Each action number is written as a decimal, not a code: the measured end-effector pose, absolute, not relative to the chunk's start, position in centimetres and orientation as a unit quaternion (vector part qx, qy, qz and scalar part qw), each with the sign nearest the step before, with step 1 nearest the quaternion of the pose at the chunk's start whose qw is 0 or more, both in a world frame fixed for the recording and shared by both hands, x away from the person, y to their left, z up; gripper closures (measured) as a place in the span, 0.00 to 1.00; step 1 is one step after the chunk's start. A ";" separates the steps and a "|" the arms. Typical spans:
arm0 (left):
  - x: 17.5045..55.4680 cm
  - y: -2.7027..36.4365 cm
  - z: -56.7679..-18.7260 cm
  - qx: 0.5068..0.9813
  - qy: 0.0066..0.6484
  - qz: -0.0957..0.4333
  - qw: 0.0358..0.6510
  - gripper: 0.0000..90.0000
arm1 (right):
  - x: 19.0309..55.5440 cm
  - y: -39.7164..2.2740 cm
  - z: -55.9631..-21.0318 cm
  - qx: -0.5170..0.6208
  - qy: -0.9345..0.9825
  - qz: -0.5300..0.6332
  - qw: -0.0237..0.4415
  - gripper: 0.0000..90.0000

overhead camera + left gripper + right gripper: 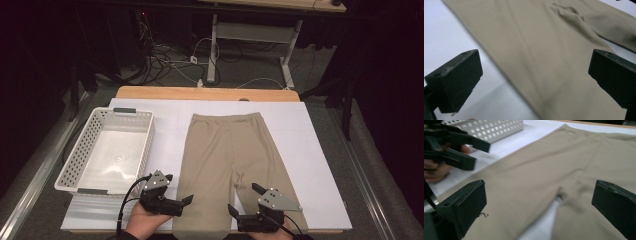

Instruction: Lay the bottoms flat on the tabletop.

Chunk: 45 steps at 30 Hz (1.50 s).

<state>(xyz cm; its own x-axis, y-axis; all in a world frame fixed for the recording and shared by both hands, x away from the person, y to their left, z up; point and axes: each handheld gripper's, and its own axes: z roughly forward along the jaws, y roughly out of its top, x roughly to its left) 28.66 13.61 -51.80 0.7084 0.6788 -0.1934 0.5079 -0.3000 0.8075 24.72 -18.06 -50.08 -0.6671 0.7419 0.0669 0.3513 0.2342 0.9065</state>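
Room dim, edges near black. Wooden table [205, 93] under white sheet [320, 165], lit from above. Grey carpet floor [250, 75] beyond table. White cables [172, 62] tangled on floor, power strip [194, 59] among them. Second desk at back: white metal legs [214, 45], light wood top [280, 4]. Metal rails [30, 195] run along both table sides.

Basket [107, 150] left of trousers [227, 160]

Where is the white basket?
In the high view the basket sits on the table's left side, just left of the beige shorts and beyond the left claw.
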 end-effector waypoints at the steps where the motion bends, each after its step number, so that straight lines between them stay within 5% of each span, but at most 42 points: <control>1: 28.8 13.3 -51.8 0.804 0.367 0.093 0.459 0.00 | 24.9 -17.6 -50.0 0.352 0.765 0.503 0.194 0.01; 8: 31.0 12.1 -51.5 0.810 0.369 0.135 0.435 0.00 | 26.3 -15.6 -49.5 0.324 0.773 0.513 0.185 0.01; 28: 37.9 11.3 -52.0 0.806 0.427 0.115 0.394 0.03 | 26.0 -15.1 -50.1 0.306 0.780 0.522 0.157 0.01; 38: 38.2 11.5 -52.1 0.800 0.467 0.123 0.355 0.35 | 25.2 -15.1 -50.4 0.311 0.781 0.519 0.156 0.01; 45: 38.1 11.3 -52.3 0.797 0.458 0.117 0.376 0.68 | 24.7 -14.7 -50.9 0.308 0.788 0.512 0.148 0.01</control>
